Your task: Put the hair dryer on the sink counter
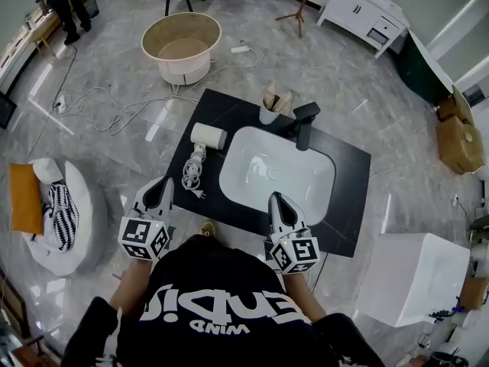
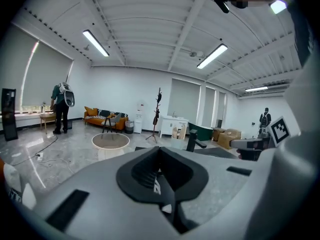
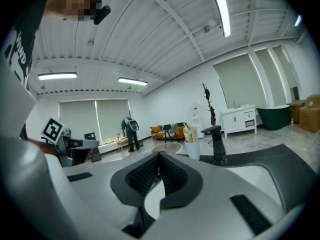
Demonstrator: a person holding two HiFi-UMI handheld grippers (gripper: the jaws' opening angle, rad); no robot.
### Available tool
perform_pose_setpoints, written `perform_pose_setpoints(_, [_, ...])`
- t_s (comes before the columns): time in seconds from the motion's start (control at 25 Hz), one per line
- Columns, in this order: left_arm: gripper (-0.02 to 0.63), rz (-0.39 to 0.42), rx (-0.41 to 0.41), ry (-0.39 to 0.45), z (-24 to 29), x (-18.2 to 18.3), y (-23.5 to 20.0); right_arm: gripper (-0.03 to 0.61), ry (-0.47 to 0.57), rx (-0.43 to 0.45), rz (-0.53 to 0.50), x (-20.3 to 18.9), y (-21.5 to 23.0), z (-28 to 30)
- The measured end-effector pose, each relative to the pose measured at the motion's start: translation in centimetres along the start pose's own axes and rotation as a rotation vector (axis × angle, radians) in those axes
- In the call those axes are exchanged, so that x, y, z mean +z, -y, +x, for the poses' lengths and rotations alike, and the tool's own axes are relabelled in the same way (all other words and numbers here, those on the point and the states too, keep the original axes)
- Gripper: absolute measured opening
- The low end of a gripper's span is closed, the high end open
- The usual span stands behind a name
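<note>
The white hair dryer lies on the left part of the black sink counter, its coiled cord trailing toward the front edge. A white basin sits in the middle of the counter with a black faucet behind it. My left gripper hovers off the counter's front left corner, near the cord's plug, with its jaws together and nothing between them. My right gripper is at the front edge before the basin, also shut and empty.
A white cup with items stands beside the faucet. A round tub and floor cables lie beyond the counter. A pet bed is at the left, a white box at the lower right, and a person stands far off.
</note>
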State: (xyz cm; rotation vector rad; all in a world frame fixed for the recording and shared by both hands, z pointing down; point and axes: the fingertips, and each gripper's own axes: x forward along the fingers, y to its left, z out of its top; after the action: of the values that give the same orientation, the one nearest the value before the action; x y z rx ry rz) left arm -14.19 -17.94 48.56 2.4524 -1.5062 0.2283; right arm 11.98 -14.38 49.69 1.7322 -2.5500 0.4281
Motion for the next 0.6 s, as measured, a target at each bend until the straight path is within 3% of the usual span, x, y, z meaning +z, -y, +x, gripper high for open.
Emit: perform_pose_setpoints(0.6, [0.009, 0.005, 0.0, 0.025, 1.0, -1.9, 0.4, 0.023, 0.004, -0.011, -0.006, -1.5, 0.3, 0.4])
